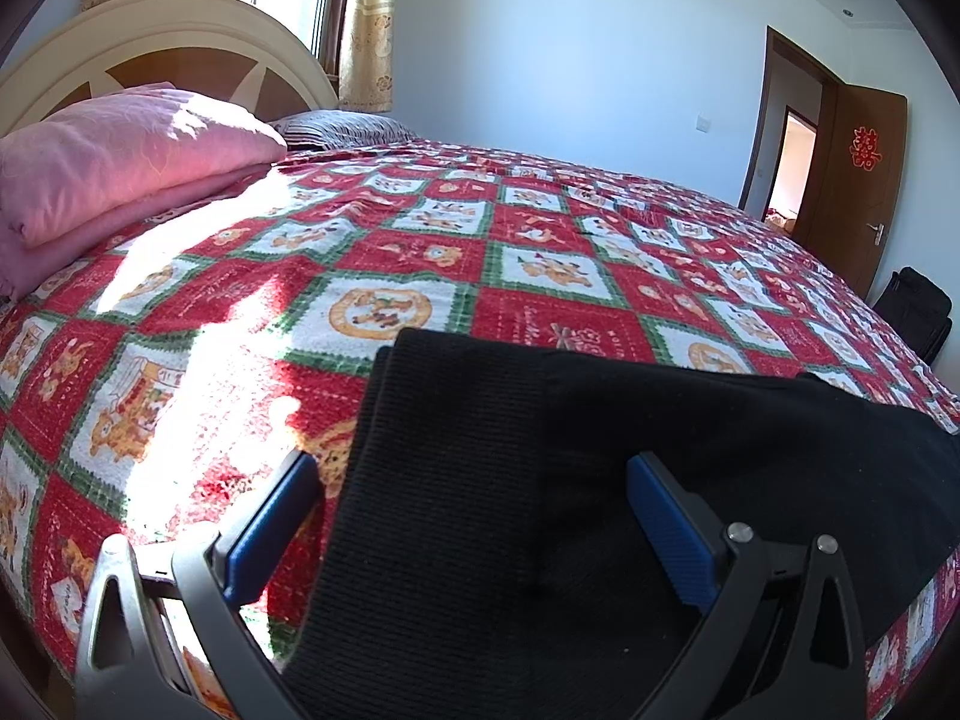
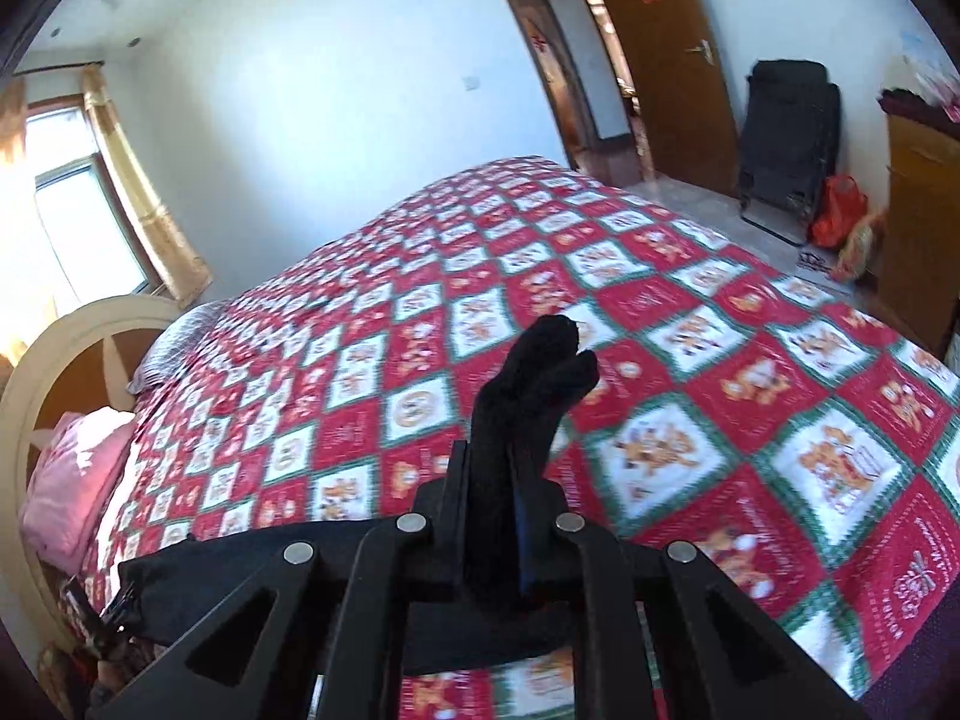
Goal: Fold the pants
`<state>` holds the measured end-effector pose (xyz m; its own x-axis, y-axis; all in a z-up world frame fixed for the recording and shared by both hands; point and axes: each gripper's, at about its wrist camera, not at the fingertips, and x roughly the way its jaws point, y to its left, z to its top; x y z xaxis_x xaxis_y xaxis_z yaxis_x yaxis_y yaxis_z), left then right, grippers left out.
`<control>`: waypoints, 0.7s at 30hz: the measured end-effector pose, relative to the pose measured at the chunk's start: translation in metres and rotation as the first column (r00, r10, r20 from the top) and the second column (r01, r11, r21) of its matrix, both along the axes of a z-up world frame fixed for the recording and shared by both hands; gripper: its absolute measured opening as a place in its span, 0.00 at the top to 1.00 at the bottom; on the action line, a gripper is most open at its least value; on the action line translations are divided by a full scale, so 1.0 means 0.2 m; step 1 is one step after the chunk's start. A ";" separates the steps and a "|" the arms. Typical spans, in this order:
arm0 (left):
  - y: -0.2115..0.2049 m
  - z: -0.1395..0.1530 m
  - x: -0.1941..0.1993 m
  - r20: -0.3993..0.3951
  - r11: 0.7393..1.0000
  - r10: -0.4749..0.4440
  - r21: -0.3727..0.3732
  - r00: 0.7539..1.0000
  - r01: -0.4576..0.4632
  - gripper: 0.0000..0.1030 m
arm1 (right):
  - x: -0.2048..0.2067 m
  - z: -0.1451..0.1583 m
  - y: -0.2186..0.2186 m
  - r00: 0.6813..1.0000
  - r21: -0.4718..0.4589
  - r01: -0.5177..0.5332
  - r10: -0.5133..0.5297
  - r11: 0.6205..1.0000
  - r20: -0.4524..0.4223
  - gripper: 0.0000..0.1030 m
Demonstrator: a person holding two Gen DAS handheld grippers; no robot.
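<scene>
Black knit pants [image 1: 540,480] lie on the red, white and green patchwork bedspread [image 1: 420,252] near the front edge of the bed. My left gripper [image 1: 474,474] is open, its blue pads [image 1: 270,522] standing wide apart on either side of the pants' ribbed end, low over the fabric. My right gripper [image 2: 498,468] is shut on a bunched fold of the pants [image 2: 534,372], which sticks up past the fingers above the bedspread [image 2: 660,330]. The rest of the pants trails off to the lower left in the right wrist view [image 2: 198,576].
A pink folded quilt [image 1: 114,162] and a striped pillow [image 1: 342,126] lie by the cream headboard [image 1: 150,30]. An open wooden door [image 2: 660,60], a black suitcase [image 2: 786,138], red bags [image 2: 840,210] and a wooden cabinet [image 2: 918,210] stand beyond the bed's foot.
</scene>
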<state>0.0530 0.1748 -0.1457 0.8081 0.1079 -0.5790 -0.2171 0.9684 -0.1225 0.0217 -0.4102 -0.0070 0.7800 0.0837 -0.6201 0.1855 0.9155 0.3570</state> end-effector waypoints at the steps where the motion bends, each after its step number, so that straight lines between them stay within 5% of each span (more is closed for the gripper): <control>1: 0.00 0.00 0.00 0.000 1.000 0.000 -0.001 1.000 0.000 0.00 | 0.01 0.01 0.04 1.000 -0.002 -0.016 0.016 1.000 0.007 0.89; 9: -0.01 0.00 0.00 0.009 1.000 -0.004 -0.005 1.000 0.004 0.00 | 0.12 0.02 0.41 0.988 -0.004 -0.152 0.152 0.988 0.026 0.89; 21: -0.01 0.01 -0.01 0.019 1.000 -0.006 -0.007 1.000 0.006 0.00 | 0.25 -0.19 0.94 0.940 0.019 -0.338 0.338 0.941 -0.037 0.89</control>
<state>0.0514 0.1725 -0.1446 0.8194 0.0985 -0.5647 -0.2085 0.9688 -0.1336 0.0719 -0.2216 -0.0456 0.6799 0.3459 -0.6466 -0.1201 0.9224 0.3671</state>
